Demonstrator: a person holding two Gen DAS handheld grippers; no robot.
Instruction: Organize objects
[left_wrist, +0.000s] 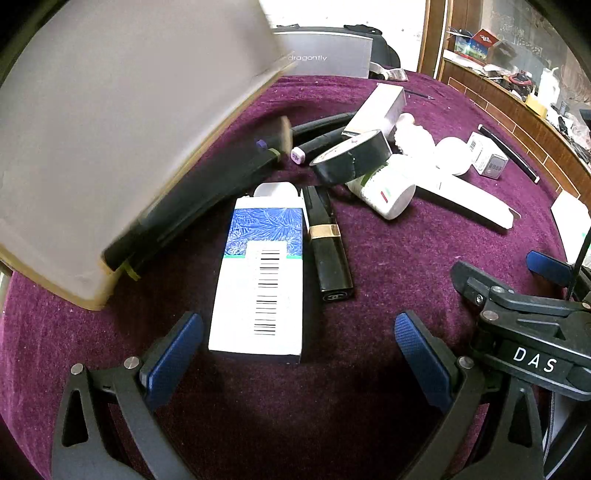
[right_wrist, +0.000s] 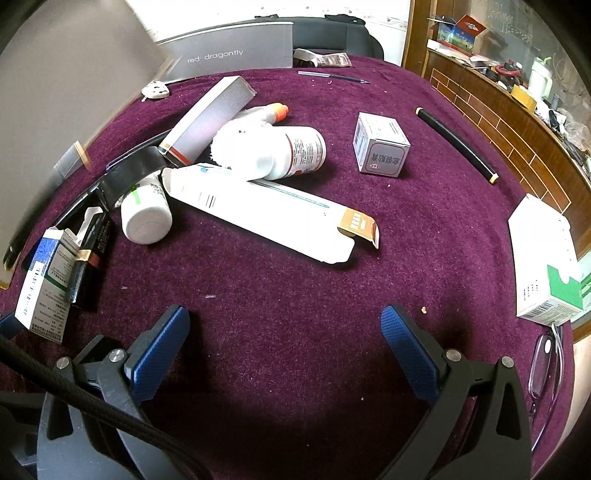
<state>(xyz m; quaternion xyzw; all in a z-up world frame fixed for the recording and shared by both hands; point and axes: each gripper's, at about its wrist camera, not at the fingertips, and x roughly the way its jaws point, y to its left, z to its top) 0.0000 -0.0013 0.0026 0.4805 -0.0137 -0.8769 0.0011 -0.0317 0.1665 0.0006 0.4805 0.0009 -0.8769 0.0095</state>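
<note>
We held our left gripper (left_wrist: 299, 354) low over the desk (left_wrist: 388, 266), its blue fingers (left_wrist: 177, 354) spread apart with nothing between them. The blue-and-white carton (left_wrist: 258, 273) lay flat just ahead at twelve o'clock, its near end reaching in between the fingertips without touching either. A black lipstick tube (left_wrist: 328, 243) lay just beside it at one o'clock, touching along its side. Further off at one o'clock sat the heap: a roll of black tape (left_wrist: 351, 157) leaning on a white pill bottle (left_wrist: 384, 192), with a long white box (left_wrist: 469, 201) beyond at two o'clock. A pale storage bin (left_wrist: 110, 129) filled the ten o'clock side.

Our right gripper (right_wrist: 284, 343) was also released, fingers (right_wrist: 410, 354) wide over bare purple cloth. From it the long white box (right_wrist: 266, 214) lay at twelve o'clock, well apart from the fingertips, a small grey carton (right_wrist: 380, 147) at one o'clock, and a black pen (right_wrist: 458, 146) at two o'clock. A green-and-white box (right_wrist: 546, 266) sat at the desk's edge at three o'clock, with glasses (right_wrist: 543, 365) near it.

Behind the desk stood a grey sign (right_wrist: 236, 51) and a cluttered wooden shelf (right_wrist: 517, 110).
</note>
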